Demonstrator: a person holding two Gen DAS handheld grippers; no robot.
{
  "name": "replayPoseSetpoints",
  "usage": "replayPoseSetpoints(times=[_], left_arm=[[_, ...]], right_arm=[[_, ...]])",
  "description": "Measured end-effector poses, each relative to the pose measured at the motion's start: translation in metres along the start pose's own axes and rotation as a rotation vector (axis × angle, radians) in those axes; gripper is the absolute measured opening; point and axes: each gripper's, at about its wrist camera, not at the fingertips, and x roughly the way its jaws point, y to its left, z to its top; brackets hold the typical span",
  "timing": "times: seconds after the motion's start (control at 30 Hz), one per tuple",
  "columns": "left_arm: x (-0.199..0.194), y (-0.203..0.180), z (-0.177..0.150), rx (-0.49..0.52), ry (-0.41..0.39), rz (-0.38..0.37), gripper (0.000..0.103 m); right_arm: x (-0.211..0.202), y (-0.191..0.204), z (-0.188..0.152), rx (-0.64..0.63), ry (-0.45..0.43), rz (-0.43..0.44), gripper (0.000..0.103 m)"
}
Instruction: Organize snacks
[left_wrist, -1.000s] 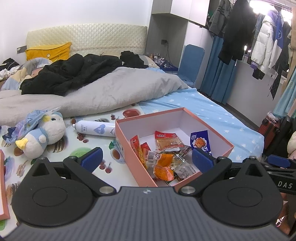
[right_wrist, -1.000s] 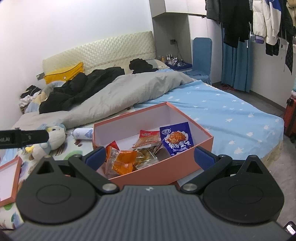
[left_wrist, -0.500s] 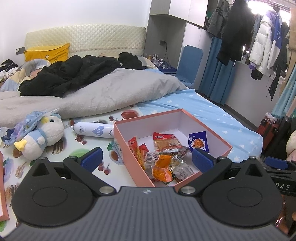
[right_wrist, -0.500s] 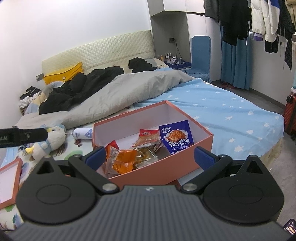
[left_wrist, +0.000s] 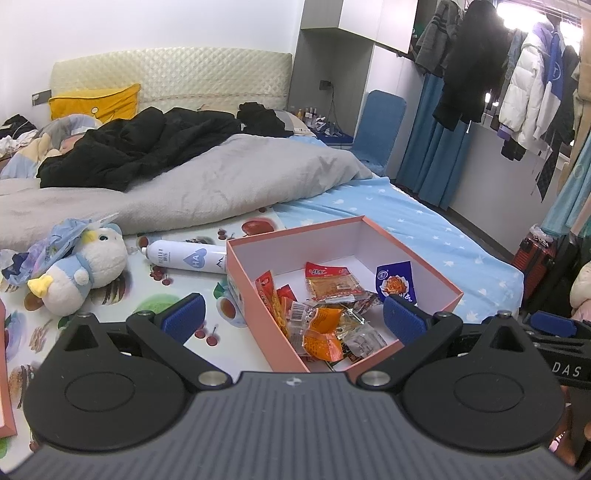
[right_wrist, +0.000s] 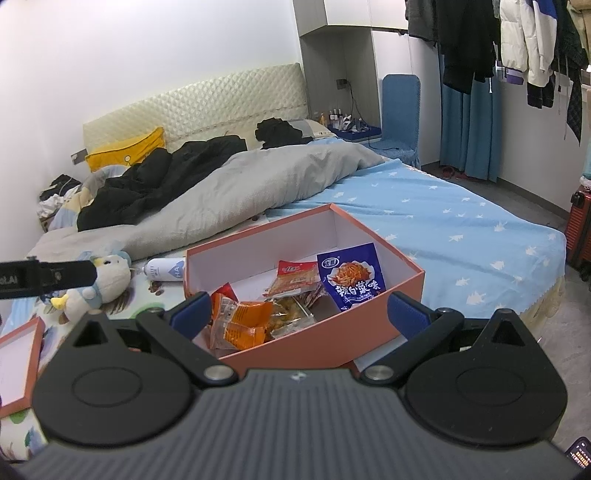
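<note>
An open pink box sits on the bed and holds several snack packets: a blue packet leaning on the right wall, a red-topped packet and orange packets. My left gripper is open and empty, held above the box's near left corner. My right gripper is open and empty, above the box's near wall.
A white bottle lies left of the box. A plush duck lies further left. The pink box lid lies at the left. A grey duvet and black clothes lie behind. The bed edge is at the right.
Both grippers have drifted slightly; the box sits a little lower and to the left in the left wrist view. Nothing was grasped or released.
</note>
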Motion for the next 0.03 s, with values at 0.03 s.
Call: replayPoseSetpoints(times=[0.03], left_arm=[[0.0004,0.0004,-0.0001,-0.002,-0.001,-0.003,0.103]], right_arm=[[0.0000,0.0000,-0.0002,-0.002,0.000,0.000,0.103]])
